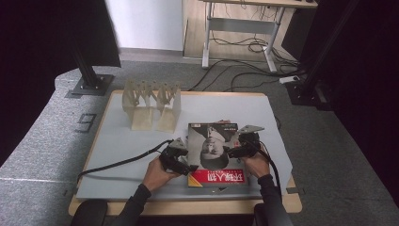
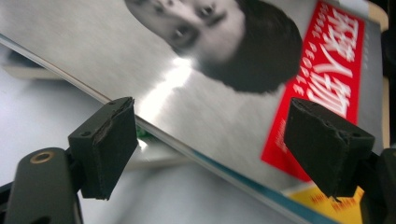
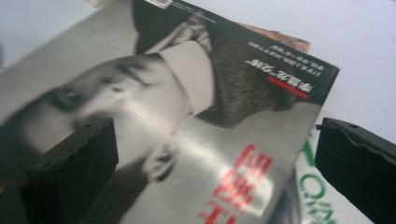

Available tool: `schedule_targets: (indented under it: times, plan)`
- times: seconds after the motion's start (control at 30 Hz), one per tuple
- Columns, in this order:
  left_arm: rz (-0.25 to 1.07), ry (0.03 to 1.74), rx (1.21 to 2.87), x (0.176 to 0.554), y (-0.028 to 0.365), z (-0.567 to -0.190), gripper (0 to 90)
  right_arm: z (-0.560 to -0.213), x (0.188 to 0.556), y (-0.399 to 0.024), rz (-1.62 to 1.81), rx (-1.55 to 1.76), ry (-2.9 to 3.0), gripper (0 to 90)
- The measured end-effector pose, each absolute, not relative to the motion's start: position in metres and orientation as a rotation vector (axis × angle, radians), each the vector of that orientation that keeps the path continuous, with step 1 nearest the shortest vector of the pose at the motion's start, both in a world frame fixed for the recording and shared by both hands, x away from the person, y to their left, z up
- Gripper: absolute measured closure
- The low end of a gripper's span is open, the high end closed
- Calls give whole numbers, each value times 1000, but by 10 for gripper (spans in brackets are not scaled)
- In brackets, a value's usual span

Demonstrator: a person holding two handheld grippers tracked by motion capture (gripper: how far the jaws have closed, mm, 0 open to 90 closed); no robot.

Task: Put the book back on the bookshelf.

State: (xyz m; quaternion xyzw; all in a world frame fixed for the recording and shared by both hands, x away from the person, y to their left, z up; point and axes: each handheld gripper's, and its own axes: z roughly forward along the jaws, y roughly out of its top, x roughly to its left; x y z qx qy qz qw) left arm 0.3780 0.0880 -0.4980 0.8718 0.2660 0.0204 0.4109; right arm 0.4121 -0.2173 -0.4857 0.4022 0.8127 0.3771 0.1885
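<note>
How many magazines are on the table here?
At least 2. The top magazine, with a portrait cover and red title band, lies between the two tongs. A second magazine with green lettering peeks out beneath it in the right gripper view. More may be hidden underneath.

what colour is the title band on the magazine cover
Red with white lettering, on the magazine; clearest in the left gripper view.

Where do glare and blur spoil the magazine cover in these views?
Left gripper view: a white glare streak crosses the magazine near the jaws, cover slightly soft. Right gripper view: glare washes the red lettering low on the cover, whole picture blurred. High view: cover evenly lit, no glare.
</note>
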Motion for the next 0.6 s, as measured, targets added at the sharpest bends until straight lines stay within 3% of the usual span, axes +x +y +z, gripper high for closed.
schedule_targets:
  times: [0.17,0.23,0.6]
  plan:
    - [144,658,2244,392,85,-487,152,-478,397,-214,1074,1120,2303,0]
    - [93,666,2207,399,88,-482,149,-476,390,-217,1098,1132,2297,0]
    - [99,669,2201,418,94,-474,100,-479,351,-244,1095,1198,2232,0]
